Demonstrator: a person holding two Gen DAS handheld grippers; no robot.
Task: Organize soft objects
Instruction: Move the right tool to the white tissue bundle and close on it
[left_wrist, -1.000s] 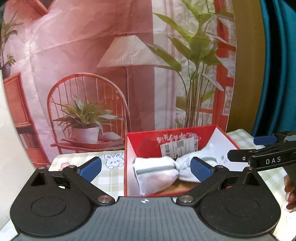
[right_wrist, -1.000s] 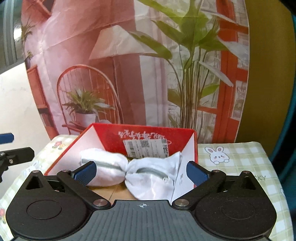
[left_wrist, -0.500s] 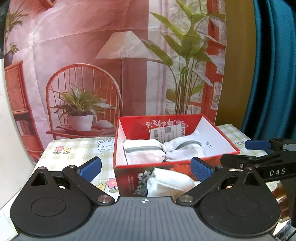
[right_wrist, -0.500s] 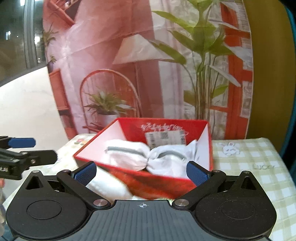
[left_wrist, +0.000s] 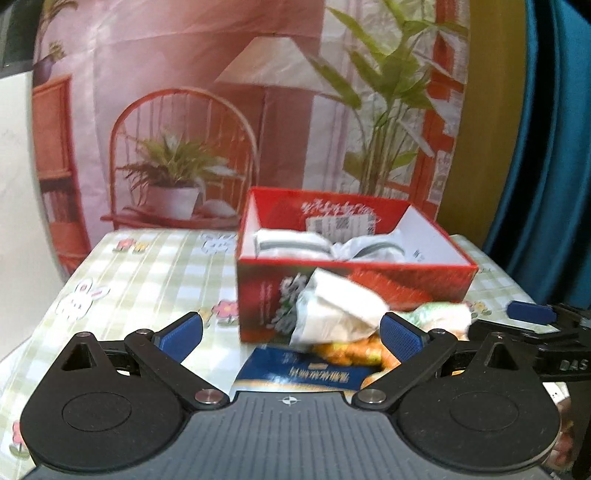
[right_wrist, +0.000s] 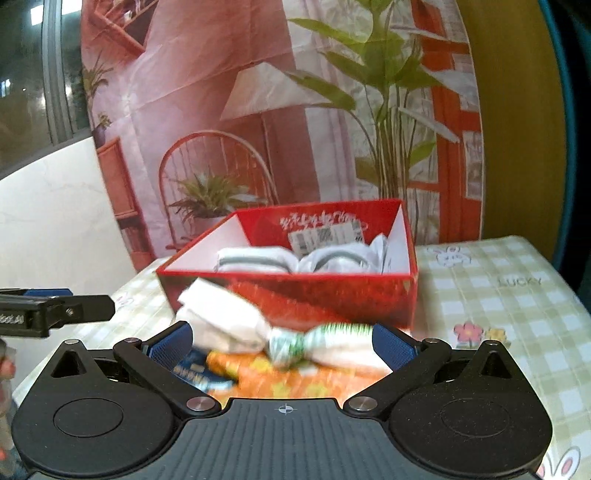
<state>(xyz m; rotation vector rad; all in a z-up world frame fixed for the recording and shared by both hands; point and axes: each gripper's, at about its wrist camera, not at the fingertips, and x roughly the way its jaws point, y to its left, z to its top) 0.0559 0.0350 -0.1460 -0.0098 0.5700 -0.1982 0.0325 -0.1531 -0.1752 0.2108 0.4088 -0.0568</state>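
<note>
**Both claws open, socks in and in front of red box**

Left wrist view: left claw (left_wrist: 291, 334) spread wide, blue pads apart, nothing between them. Red box (left_wrist: 354, 284) sits on the checked tablecloth (left_wrist: 147, 280), toward the far right part of the table. Inside the box, 2 rolled white socks with grey stripes (left_wrist: 291, 245) lie side by side against the back wall, under a barcode label (left_wrist: 340, 224). A loose white sock (left_wrist: 332, 310) lies on the table just in front of the box's near wall, touching or nearly touching it; blur makes that hard to tell. Under and beside it, an orange patterned cloth (left_wrist: 347, 354) and a dark blue packet (left_wrist: 295, 373) near the table's near edge. Right claw (left_wrist: 532, 321) enters from the right edge, side on; its fingers appear apart.

Right wrist view: right claw (right_wrist: 282, 341) spread wide, empty. Same red box (right_wrist: 295, 288) ahead, the 2 striped socks (right_wrist: 255, 260) inside near the back. White sock (right_wrist: 221, 317) lies in front of the box, between the pads in view, joined at a green-striped twist (right_wrist: 291, 341) to more white fabric. Orange cloth (right_wrist: 280, 380) underneath, blue packet (right_wrist: 195, 369) at left. Left claw (right_wrist: 55, 306) pokes in from the left edge; spread unclear here. Picture backdrop (right_wrist: 258, 110) stands behind the table.
</note>
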